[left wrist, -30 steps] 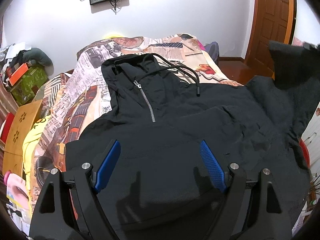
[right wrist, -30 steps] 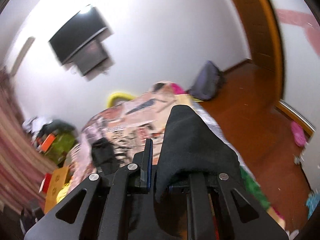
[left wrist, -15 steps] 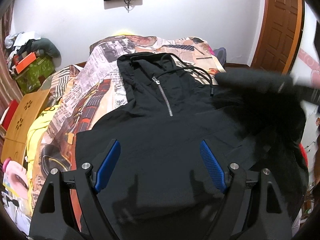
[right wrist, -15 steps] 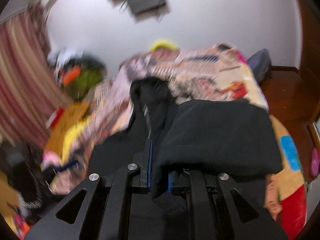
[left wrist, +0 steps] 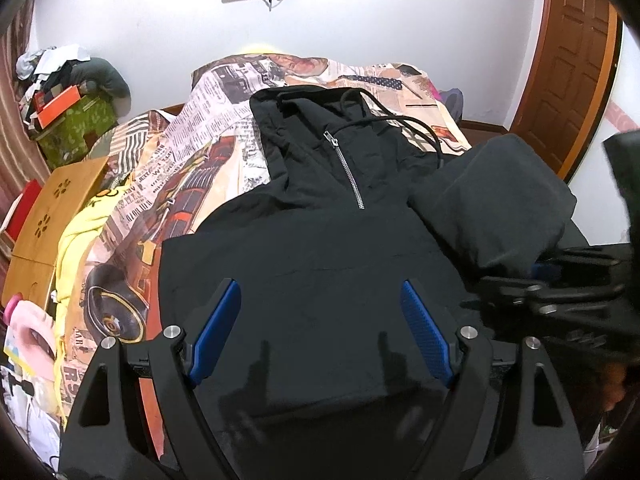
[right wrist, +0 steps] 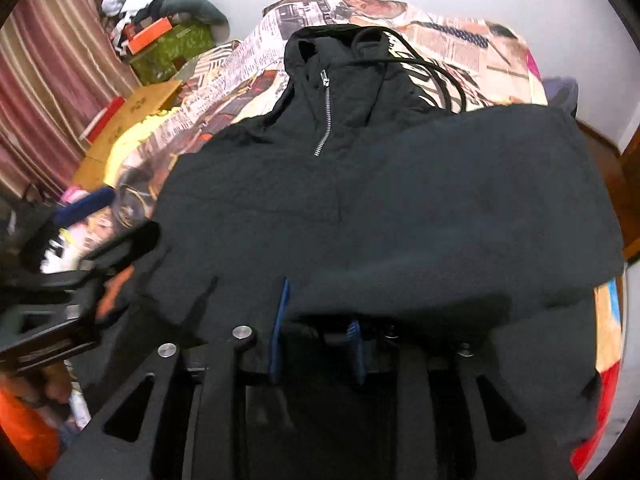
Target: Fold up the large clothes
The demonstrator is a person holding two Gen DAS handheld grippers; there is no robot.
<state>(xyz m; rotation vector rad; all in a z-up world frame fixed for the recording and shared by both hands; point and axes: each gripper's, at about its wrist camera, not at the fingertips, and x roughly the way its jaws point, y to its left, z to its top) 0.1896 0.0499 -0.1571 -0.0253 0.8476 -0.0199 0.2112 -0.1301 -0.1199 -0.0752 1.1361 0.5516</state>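
Observation:
A black zip-neck hoodie (left wrist: 320, 248) lies face up on the bed, hood toward the far wall, drawstrings trailing right. My left gripper (left wrist: 320, 320) is open and empty, hovering over the hoodie's lower body. My right gripper (right wrist: 316, 332) has its jaws a little apart around the hoodie's right sleeve (right wrist: 472, 208), which drapes over the right finger and across the chest. In the left wrist view the right gripper (left wrist: 536, 276) shows at the right with the folded sleeve (left wrist: 492, 200) hanging from it. The left gripper (right wrist: 72, 248) shows at the left of the right wrist view.
The bed has a newspaper-print cover (left wrist: 224, 120). A yellow garment (left wrist: 80, 232) and a wooden board (left wrist: 52, 208) lie at its left side. A green box with clutter (left wrist: 68, 124) stands by the wall. A wooden door (left wrist: 568, 72) is at the right.
My right gripper has carried the sleeve from high at the right down and leftward over the hoodie's chest, and its jaws have parted slightly. The left gripper has shifted slightly and stayed open.

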